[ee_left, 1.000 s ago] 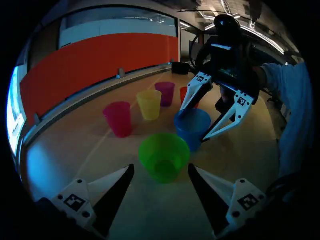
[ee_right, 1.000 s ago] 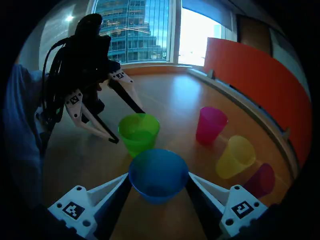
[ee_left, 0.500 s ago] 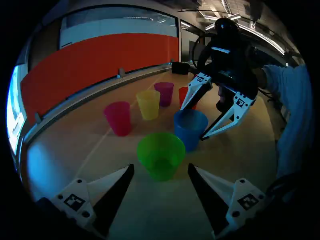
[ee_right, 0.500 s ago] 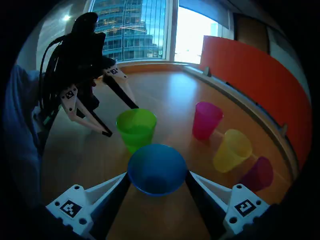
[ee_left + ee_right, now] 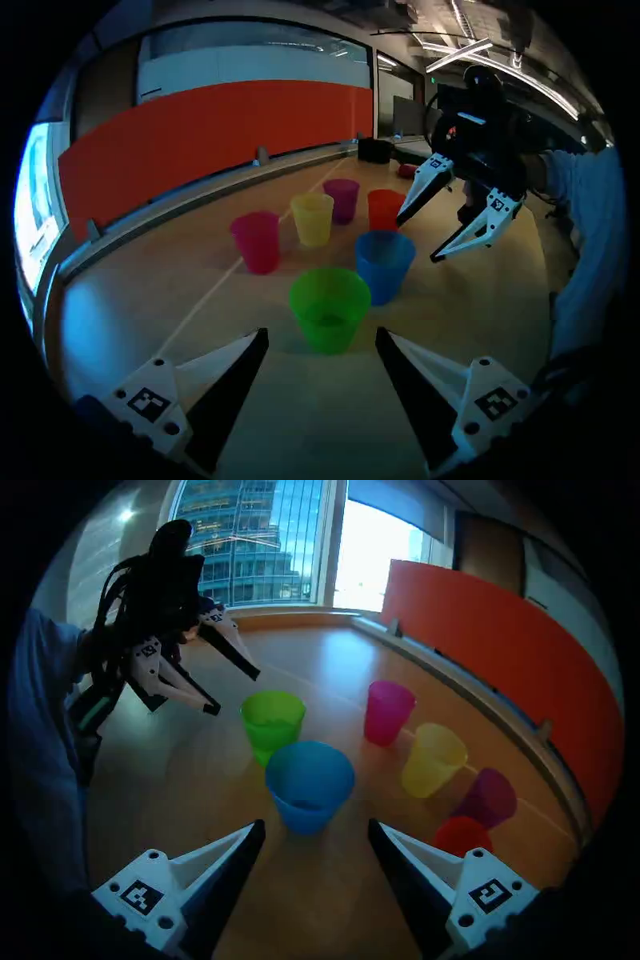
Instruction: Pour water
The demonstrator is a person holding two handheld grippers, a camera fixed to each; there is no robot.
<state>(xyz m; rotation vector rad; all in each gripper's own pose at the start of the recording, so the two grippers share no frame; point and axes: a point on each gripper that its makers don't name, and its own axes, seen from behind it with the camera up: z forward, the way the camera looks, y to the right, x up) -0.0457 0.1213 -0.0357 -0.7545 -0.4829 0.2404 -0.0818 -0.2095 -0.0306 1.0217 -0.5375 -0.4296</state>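
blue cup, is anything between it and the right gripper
Nothing visible does. In the right gripper view the blue cup stands just ahead of the open right gripper, with only table between. The green cup is beyond it, not in the path.

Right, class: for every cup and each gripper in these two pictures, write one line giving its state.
green cup: upright, not held; contents unclear.
blue cup: upright, not held; contents unclear.
pink cup: upright.
yellow cup: upright.
purple cup: upright.
red cup: upright.
left gripper: open, holding nothing.
right gripper: open, holding nothing.
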